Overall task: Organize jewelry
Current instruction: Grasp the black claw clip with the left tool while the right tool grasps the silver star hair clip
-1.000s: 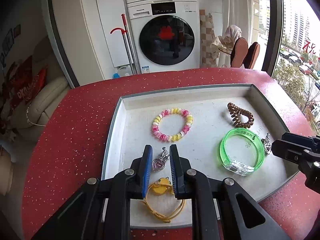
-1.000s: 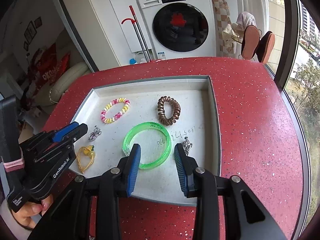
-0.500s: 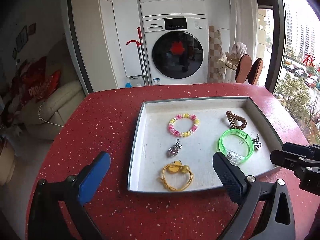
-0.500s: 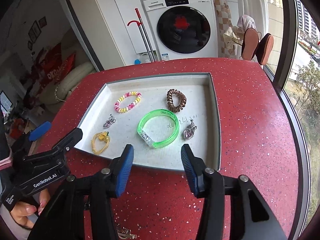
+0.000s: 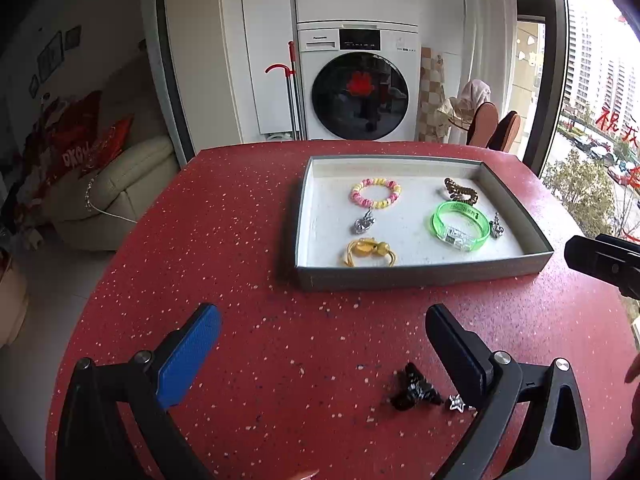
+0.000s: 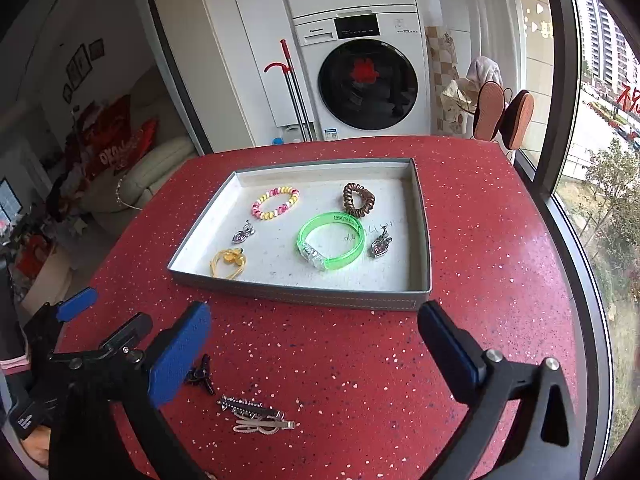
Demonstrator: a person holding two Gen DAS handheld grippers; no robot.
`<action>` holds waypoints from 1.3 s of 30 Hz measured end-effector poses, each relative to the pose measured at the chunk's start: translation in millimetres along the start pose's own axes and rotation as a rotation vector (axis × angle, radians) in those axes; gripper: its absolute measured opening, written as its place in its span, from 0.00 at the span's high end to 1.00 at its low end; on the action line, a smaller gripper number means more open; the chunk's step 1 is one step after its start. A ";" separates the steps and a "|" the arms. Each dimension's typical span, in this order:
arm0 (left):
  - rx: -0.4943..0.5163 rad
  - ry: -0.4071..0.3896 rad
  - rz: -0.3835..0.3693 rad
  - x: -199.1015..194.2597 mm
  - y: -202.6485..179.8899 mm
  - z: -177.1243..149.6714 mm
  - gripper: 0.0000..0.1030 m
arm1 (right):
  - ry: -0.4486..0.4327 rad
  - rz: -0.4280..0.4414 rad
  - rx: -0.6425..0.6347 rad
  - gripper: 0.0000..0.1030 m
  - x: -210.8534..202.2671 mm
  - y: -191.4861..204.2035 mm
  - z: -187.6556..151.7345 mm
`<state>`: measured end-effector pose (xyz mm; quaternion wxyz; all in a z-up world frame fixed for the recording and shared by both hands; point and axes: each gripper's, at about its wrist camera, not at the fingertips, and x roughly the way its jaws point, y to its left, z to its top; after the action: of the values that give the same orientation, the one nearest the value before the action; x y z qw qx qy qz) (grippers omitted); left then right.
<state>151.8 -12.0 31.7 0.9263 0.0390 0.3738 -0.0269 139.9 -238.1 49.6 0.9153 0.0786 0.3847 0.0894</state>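
A grey tray (image 5: 420, 272) (image 6: 304, 294) on the red table holds a pink-yellow bead bracelet (image 5: 375, 192) (image 6: 275, 202), a brown coil hair tie (image 6: 358, 199), a green bangle (image 5: 460, 227) (image 6: 331, 240), two silver pendants (image 5: 364, 222) (image 6: 381, 245) and a yellow hair tie (image 5: 369, 251) (image 6: 229, 262). Outside the tray lie a black clip (image 5: 414, 390) (image 6: 200, 372) and silver hair clips (image 6: 256, 416). My left gripper (image 5: 322, 338) is open and empty, in front of the tray. My right gripper (image 6: 314, 340) is open and empty, near the clips.
The red speckled table (image 5: 240, 240) ends in a rounded left edge. A washing machine (image 5: 358, 88) stands behind, a sofa at the left, a window at the right. The right gripper's body (image 5: 604, 260) shows at the right of the left wrist view.
Both grippers pulled back out of the tray toward the table's near side and opened wide. The left one let go of a silver pendant, which now lies in the tray.
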 end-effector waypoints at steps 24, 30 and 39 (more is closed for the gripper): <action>-0.074 0.076 -0.030 -25.0 33.2 -73.6 0.00 | 0.161 -0.028 0.015 0.00 -10.6 6.3 -75.9; -0.081 0.085 -0.030 -27.3 34.1 -83.0 0.00 | 0.176 -0.034 -0.004 0.00 -10.2 12.1 -92.5; -0.085 0.114 -0.015 -24.1 36.8 -96.2 0.00 | 0.201 -0.034 -0.021 0.00 -8.0 16.2 -103.3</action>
<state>71.0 34.0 -18.6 0.9042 -0.0015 0.4268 -0.0157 58.5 -216.4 -12.9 0.8743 0.0530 0.4749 0.0854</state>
